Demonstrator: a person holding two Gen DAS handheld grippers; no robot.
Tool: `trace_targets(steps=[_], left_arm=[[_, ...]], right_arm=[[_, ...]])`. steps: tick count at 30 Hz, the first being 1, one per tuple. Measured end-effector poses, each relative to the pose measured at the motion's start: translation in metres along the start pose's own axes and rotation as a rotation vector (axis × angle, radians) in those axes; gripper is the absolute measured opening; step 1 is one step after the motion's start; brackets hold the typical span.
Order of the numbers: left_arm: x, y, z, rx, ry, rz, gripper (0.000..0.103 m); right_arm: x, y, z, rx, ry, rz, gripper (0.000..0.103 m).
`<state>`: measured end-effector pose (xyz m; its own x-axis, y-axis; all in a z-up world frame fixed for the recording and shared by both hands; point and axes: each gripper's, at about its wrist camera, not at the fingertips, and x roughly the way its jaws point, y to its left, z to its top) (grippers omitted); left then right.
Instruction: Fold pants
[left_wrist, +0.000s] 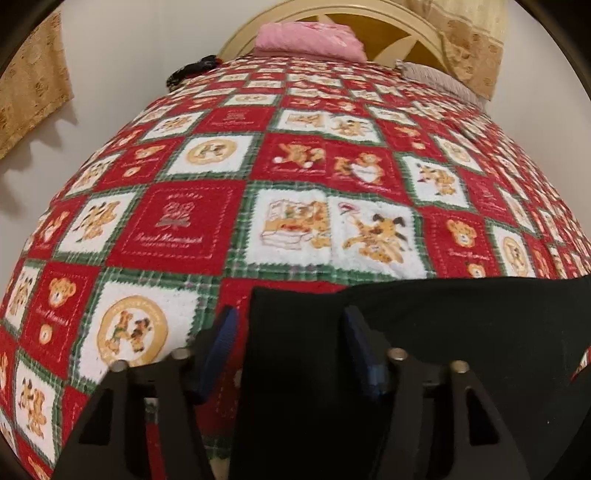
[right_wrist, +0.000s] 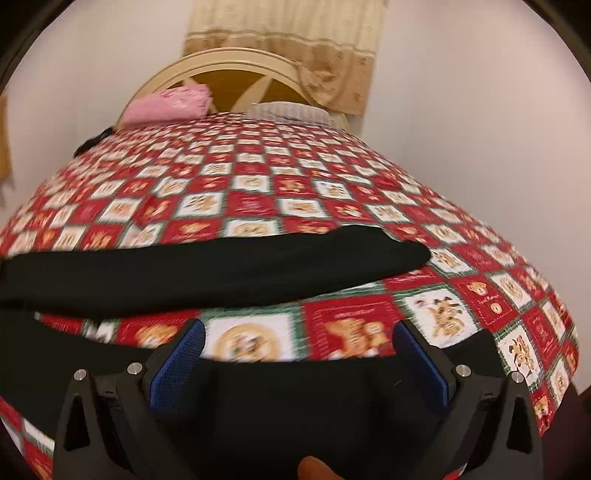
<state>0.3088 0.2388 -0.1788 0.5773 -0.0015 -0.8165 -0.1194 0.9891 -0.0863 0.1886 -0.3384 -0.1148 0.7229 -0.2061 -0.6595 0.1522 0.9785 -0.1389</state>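
Both grippers (left, right) tilt down over black pants.

The black pants are matt, smooth cloth. The bedspread looks like fuzzy, printed fleece. Blue gripper pads are textured rubber on matt black plastic, with shiny metal pins.

Black pants on quilted bed

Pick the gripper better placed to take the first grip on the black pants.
Left. The left gripper already has an end of the black pants between its fingers. The right gripper stands wide open over the patterned bedspread, with cloth below it.
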Motion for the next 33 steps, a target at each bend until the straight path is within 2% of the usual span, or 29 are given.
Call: trace_targets(steps=[3,6,10,12,15,21,26,29,32,33], left_arm=[[0.0,0.001,0.003,0.011,-0.001,-0.011,0.041],[0.0,0.001,0.004,0.021,-0.003,-0.01,0.04],[0.002,0.002,0.007,0.023,-0.006,0.023,0.049],[0.002,0.003,0.009,0.019,-0.007,0.02,0.049],[0.002,0.002,0.009,0.026,-0.01,0.026,0.049],[0.006,-0.002,0.009,0.079,0.0,0.035,0.049],[0.009,0.004,0.011,0.083,0.013,-0.021,0.049],[0.009,0.001,0.013,0.1,0.022,-0.022,0.046],[0.009,-0.003,0.014,0.117,0.029,-0.017,0.041],[0.01,-0.004,0.015,0.119,0.035,-0.013,0.041]], right_arm=[[0.01,-0.027,0.011,0.028,0.008,-0.032,0.1],[0.022,-0.06,0.022,0.079,0.032,-0.053,0.095],[0.042,-0.099,0.04,0.124,0.061,-0.095,0.095],[0.055,-0.115,0.048,0.153,0.08,-0.116,0.095],[0.079,-0.139,0.061,0.195,0.132,-0.083,0.095],[0.125,-0.146,0.087,0.164,0.178,-0.043,0.095],[0.166,-0.139,0.102,0.143,0.214,0.021,0.095],[0.191,-0.136,0.105,0.128,0.26,0.033,0.094],[0.211,-0.134,0.103,0.118,0.32,0.046,0.087],[0.216,-0.134,0.102,0.118,0.339,0.057,0.08]])
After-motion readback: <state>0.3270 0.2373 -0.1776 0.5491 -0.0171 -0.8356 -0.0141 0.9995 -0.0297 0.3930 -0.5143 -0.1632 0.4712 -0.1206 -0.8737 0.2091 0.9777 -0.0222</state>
